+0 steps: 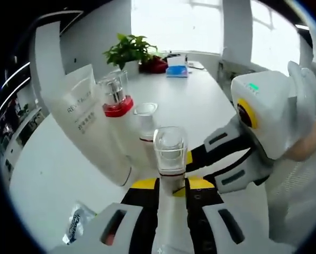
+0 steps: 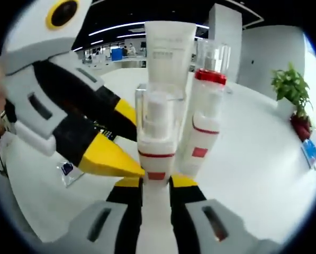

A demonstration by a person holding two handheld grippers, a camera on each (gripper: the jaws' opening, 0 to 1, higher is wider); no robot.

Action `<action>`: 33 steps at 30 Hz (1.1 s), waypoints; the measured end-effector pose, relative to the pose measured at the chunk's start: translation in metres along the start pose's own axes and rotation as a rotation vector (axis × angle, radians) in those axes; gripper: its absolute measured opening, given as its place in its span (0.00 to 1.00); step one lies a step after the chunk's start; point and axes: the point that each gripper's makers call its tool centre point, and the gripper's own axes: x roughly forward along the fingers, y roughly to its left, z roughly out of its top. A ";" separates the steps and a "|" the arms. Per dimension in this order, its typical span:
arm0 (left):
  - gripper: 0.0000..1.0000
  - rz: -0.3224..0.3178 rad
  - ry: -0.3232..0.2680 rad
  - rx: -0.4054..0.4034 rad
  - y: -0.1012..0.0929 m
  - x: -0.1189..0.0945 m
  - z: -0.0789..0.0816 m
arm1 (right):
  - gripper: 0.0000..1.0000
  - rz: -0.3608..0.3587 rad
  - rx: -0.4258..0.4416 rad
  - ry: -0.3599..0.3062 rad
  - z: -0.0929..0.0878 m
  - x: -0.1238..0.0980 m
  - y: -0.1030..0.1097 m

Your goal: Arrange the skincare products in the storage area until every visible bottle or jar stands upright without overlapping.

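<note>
A white pump bottle with a clear cap (image 1: pixel 170 151) (image 2: pixel 156 137) stands upright between my left gripper's (image 1: pixel 172 185) yellow-tipped jaws, which are shut on its body. My right gripper (image 1: pixel 192 159) reaches in from the right and touches the same bottle. In the right gripper view its jaws (image 2: pixel 156 182) are shut on that bottle below the red line, and the left gripper (image 2: pixel 115 143) comes in from the left. Behind stand a red-collared bottle (image 1: pixel 115 100) (image 2: pixel 206 116), a smaller clear-capped bottle (image 1: pixel 145 119) and a tall white tube (image 1: pixel 86 121) (image 2: pixel 169 47).
All of this sits on a white table (image 1: pixel 52 174) (image 2: pixel 253 159). A small clear sachet (image 1: pixel 75 222) (image 2: pixel 68 170) lies flat near the left gripper. A potted plant (image 1: pixel 130 50) (image 2: pixel 289 84) and a blue box (image 1: pixel 177 70) are at the far end. A person's arm (image 1: pixel 306 148) is at the right.
</note>
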 end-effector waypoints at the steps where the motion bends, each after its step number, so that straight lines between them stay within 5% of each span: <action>1: 0.16 0.001 -0.002 -0.002 0.001 0.001 0.000 | 0.19 -0.003 0.003 -0.002 0.000 0.001 -0.001; 33: 0.16 -0.022 -0.038 0.041 0.026 0.022 0.010 | 0.29 -0.033 0.033 0.026 -0.005 0.005 -0.011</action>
